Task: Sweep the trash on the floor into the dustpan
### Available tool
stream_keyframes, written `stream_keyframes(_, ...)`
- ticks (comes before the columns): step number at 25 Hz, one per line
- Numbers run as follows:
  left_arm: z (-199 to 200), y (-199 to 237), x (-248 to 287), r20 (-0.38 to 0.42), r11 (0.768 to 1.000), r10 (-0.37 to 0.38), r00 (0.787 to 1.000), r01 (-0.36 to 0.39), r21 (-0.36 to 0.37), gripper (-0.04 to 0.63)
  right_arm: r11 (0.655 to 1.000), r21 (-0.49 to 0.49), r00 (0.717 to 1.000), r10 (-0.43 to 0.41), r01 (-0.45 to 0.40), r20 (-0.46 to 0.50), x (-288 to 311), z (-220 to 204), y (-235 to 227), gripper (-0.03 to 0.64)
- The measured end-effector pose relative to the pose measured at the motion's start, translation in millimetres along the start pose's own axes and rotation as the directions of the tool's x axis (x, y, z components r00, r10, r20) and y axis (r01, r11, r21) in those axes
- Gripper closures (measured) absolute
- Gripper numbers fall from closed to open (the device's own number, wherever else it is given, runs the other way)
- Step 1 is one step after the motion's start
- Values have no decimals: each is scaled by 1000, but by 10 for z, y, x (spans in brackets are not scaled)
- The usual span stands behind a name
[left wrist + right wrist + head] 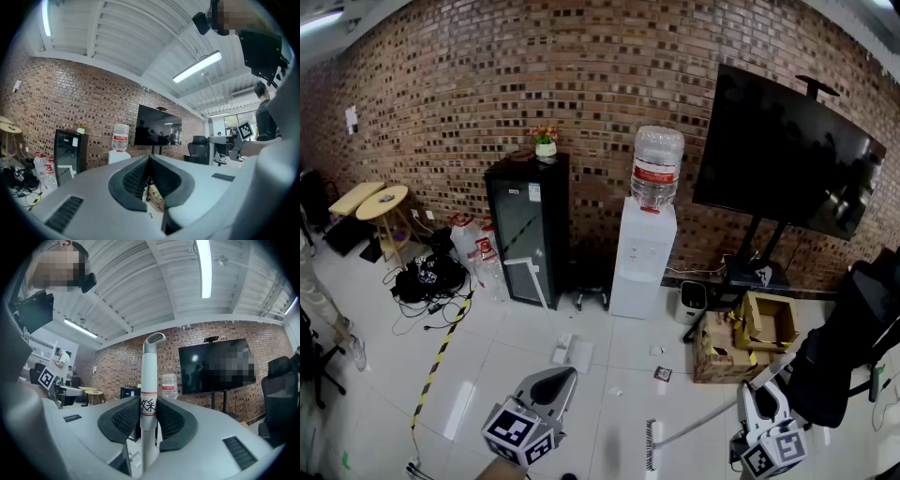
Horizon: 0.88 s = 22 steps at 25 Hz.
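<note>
Brick wall (581, 66) runs across the back, white tiled floor (487, 347) in front. Black screen (783, 155) on a stand at right. Black cabinet (528, 230) and water dispenser (644, 248) stand against the wall; open cardboard boxes (741, 342) near the screen stand.

Left claw (564, 375) low over the floor, jaws closed together, nothing held between them. Right claw (754, 398) clamped on the broom handle (148, 394), which stands upright between the pads; broom head (652, 446) down at the floor between the two claws.

Trash on the tiles ahead: papers (573, 352), small dark wrapper (663, 373), white scrap (616, 391), lying apart from one another.
</note>
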<state>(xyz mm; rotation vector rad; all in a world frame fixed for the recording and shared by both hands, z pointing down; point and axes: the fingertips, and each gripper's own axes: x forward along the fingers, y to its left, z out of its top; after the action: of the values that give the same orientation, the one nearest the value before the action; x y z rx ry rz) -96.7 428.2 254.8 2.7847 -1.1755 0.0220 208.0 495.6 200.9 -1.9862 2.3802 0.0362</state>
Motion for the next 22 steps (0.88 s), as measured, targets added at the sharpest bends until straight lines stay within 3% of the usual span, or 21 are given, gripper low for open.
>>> stream_keyframes(11,22,890,-228,-3,999,-11,1000,11,-35,589,999,-36,999,-36,37,28,717,36,367,480)
stream_keyframes(22,-38,1357,451,-41,1000,10,999,-11,-29,589,998,-28,997,58,-57,45,1562,-138,273,480)
